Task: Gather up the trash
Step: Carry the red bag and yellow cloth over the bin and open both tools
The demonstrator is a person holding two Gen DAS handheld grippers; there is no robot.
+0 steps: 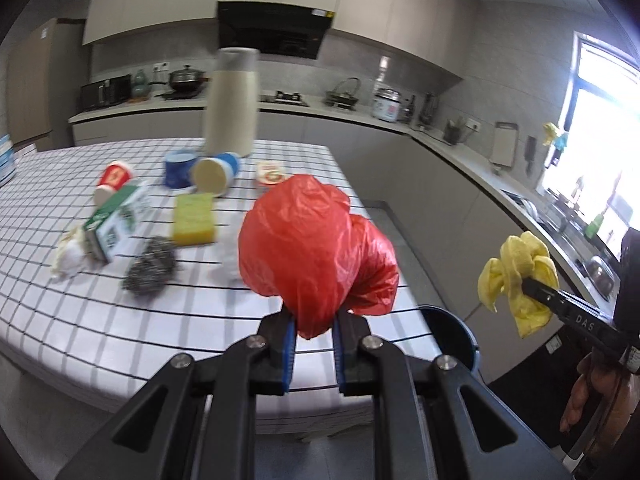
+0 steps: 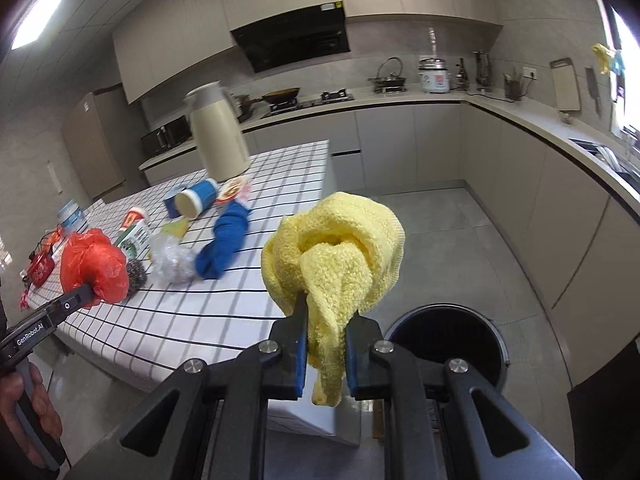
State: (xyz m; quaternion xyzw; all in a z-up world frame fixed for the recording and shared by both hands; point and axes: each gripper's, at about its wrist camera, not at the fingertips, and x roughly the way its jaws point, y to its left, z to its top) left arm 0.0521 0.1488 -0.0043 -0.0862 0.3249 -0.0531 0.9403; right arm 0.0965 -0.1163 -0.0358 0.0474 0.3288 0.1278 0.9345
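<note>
Left gripper (image 1: 316, 330) clamped on a crumpled red plastic bag (image 1: 314, 250), glossy, bunched into a ball, held off the bench's near right corner. Right gripper (image 2: 326, 336) clamped on a yellow terry cloth (image 2: 334, 252), wadded and knotted-looking, 1 tail hanging down between the pads. It hangs clear of the bench, over the floor beside the near right corner.

Round dark bin (image 2: 448, 344) with a blue rim sits on the floor next to that corner, below and right of the cloth.

Bench (image 1: 120, 320): white cover with a black grid. Lying on it: steel wool scourer (image 1: 150, 268), yellow sponge (image 1: 195, 219), green-and-white carton (image 1: 116, 220) on its side, red paper cup (image 1: 112, 182) tipped over, 2 blue cups, 1 on its side (image 1: 218, 172), blue cloth (image 2: 226, 242), clear crumpled plastic (image 2: 172, 258). Cream thermos jug (image 1: 232, 100) stands upright at the far edge.

Room: kitchen, grey L-shaped counter, black range hood (image 2: 294, 42), hob, rice cooker (image 2: 434, 76), bright window at right, grey tile floor.
</note>
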